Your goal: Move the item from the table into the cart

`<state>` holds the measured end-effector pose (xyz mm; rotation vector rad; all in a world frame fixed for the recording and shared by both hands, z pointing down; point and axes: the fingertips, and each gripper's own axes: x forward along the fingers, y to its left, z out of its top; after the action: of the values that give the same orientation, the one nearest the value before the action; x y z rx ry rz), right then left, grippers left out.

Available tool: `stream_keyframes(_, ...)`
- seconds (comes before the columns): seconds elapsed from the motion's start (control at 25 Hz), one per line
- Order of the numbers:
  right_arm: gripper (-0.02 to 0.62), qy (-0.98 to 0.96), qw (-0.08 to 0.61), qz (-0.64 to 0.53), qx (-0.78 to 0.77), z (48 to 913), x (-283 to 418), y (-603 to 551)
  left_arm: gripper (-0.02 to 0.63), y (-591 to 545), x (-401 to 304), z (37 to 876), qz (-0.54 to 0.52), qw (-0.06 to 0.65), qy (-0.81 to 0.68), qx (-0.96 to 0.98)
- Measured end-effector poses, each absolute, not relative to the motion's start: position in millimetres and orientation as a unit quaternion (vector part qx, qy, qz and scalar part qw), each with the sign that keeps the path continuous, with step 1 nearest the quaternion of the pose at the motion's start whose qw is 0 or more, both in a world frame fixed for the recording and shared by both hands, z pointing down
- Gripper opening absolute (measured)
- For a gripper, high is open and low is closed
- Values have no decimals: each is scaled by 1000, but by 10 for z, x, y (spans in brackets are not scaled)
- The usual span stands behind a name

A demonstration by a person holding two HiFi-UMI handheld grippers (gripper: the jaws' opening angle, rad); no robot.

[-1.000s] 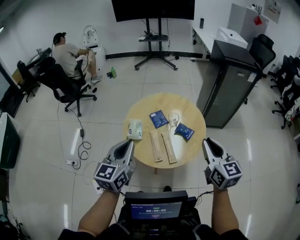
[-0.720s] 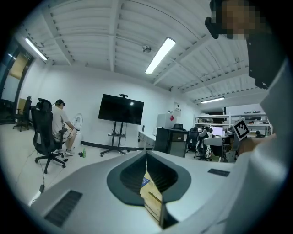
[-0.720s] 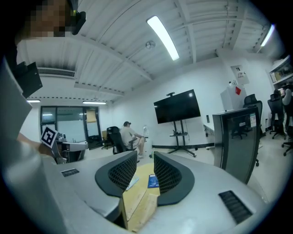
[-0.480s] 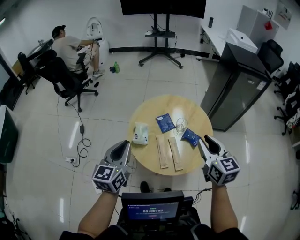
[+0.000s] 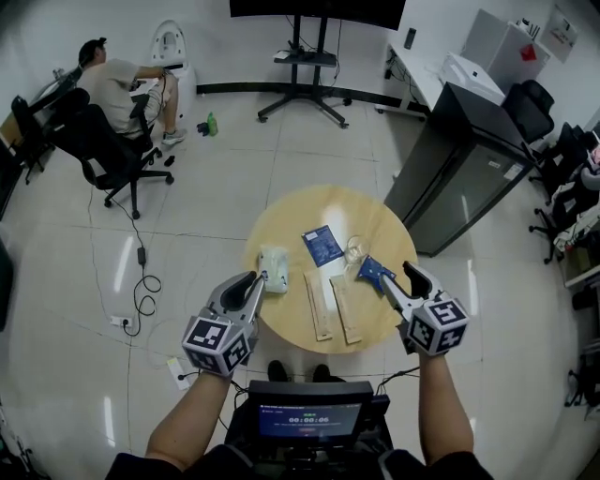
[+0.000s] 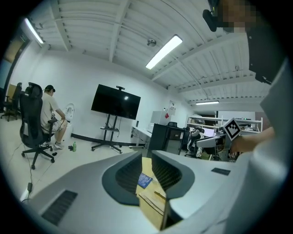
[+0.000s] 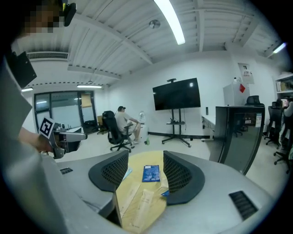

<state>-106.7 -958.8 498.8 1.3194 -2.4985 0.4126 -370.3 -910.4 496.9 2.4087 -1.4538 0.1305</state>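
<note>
Now | round wooden table (image 5: 309, 211) on tiled floor (image 5: 206, 187) | left claw (image 5: 258, 279) narrowly apart | right claw (image 5: 394, 274) just opening, empty

Office-lab: big screen (image 5: 317, 7) on wheeled stand (image 5: 300, 70), swivel chairs (image 5: 98, 150), desks (image 5: 424, 80), seated person (image 5: 111, 80).

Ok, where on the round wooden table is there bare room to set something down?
Bare: the far arc of the round wooden table, beyond the flat dark-blue packet and the clear glass. Crowded: the middle and near half, with the white soft pack at left, two long tan paper sleeves in the centre and a second blue packet at right.
</note>
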Motion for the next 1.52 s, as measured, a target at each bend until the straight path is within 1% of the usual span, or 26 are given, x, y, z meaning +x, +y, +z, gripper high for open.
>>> stream_keyframes(0.16, 245, -875, 185, 152, 420, 5271, -1069, -9868, 77, -9332, -3512, 5106, 61, 169, -512, 840)
stream_keyframes(0.24, 245, -878, 206, 151, 405, 5404, -1008, -10041, 95, -9458, -3392, 5181, 70, 176, -517, 835)
stream_keyframes(0.36, 244, -877, 231, 153, 392, 5612, -881, -10294, 97, -9615, -3213, 5319, 79, 189, -514, 833)
stream_keyframes(0.44, 316, -875, 253, 157, 383, 5782, -818, -10441, 98, -9733, -3123, 5401, 85, 197, -514, 830)
stream_keyframes(0.52, 342, -873, 274, 160, 371, 5978, -793, -10549, 97, -9845, -3043, 5470, 91, 200, -515, 829)
stream_keyframes(0.68, 342, -866, 325, 174, 337, 6511, -746, -10675, 97, -10022, -2900, 5675, 101, 213, -510, 827)
stream_keyframes(0.84, 342, -858, 355, 181, 323, 6807, -717, -10813, 97, -10212, -2848, 5835, 110, 220, -507, 826)
stream_keyframes(1.04, 342, -817, 444, 200, 308, 7481, -423, -10961, 97, -10391, -2755, 6141, 131, 235, -505, 820)
stream_keyframes(1.28, 342, -816, 469, 199, 273, 8248, -355, -11130, 97, -10603, -2681, 6546, 143, 241, -507, 815)
stream_keyframes(1.4, 342, -812, 481, 203, 261, 8478, -314, -11242, 97, -10706, -2602, 6662, 152, 249, -503, 813)
stream_keyframes(1.48, 342, -811, 475, 209, 271, 8572, -283, -11338, 97, -10763, -2562, 6720, 153, 252, -502, 813)
stream_keyframes(1.52, 331, -811, 468, 212, 280, 8586, -270, -11391, 97, -10783, -2554, 6742, 152, 253, -501, 813)
